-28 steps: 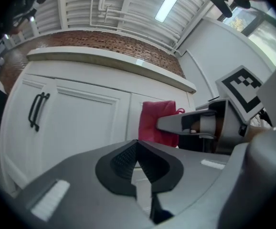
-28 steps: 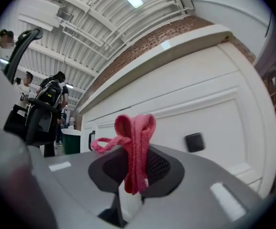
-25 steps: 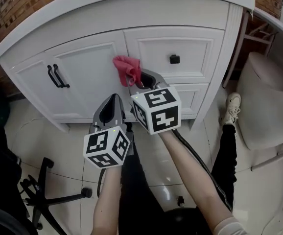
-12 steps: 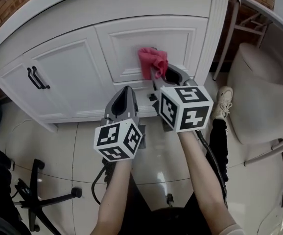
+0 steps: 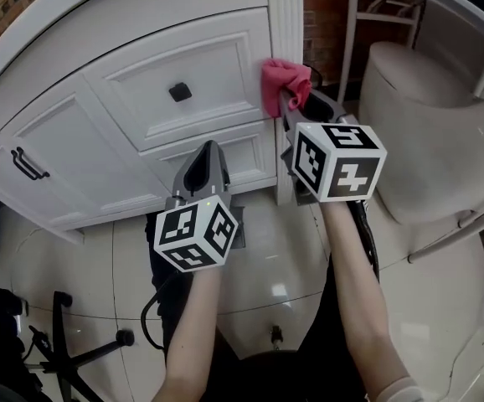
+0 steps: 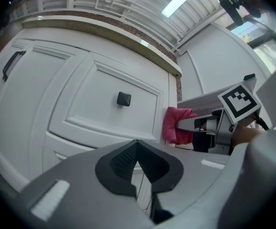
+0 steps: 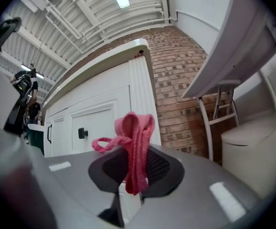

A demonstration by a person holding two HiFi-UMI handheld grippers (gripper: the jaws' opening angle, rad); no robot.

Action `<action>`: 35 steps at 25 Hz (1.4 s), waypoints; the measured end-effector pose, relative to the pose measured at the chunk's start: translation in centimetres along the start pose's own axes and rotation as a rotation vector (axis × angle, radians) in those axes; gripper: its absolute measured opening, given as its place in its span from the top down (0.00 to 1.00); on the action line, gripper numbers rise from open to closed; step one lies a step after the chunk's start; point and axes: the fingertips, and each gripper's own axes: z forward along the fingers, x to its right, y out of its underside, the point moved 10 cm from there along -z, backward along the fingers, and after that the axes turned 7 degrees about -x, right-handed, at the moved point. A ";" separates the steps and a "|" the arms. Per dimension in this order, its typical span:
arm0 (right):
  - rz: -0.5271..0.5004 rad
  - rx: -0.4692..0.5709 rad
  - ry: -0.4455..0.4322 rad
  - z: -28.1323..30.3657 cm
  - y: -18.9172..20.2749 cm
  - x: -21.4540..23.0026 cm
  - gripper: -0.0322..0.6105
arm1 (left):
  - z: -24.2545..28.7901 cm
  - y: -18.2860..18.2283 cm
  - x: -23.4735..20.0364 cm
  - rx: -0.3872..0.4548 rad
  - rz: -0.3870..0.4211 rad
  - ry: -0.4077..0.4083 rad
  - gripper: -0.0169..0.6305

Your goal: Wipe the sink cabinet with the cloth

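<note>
Pink cloth [image 5: 285, 79] at sink cabinet [image 5: 225, 57] corner

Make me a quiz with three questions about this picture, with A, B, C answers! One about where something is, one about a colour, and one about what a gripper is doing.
1. Where is the pink cloth? A on the floor; B by the fluted corner post of the white sink cabinet; C on the black bar handle.
2. What colour is the square drawer knob? A black; B gold; C red.
3. What is the left gripper doing? A clamping the cloth; B shut, holding nothing; C gripping the knob.

Answers: B, the right gripper holds it up at that post; A, it shows dark on the white drawer; B, its jaws meet with nothing between.
</note>
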 end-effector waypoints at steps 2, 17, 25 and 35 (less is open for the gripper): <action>-0.005 0.007 -0.027 -0.6 0.1 -1.1 0.86 | -0.4 -0.1 -0.1 0.008 0.001 -0.008 0.96; -0.037 -0.100 -0.376 7.0 6.2 -24.5 0.86 | -11.8 -1.7 -16.8 0.052 -0.093 -0.303 0.96; -0.035 -0.091 -0.299 6.9 5.8 -19.3 0.86 | -6.9 -0.5 -11.7 0.018 -0.063 -0.206 0.96; 0.033 -0.066 -0.027 0.1 5.7 -0.5 0.86 | 1.7 3.2 2.2 -0.071 -0.015 -0.002 0.96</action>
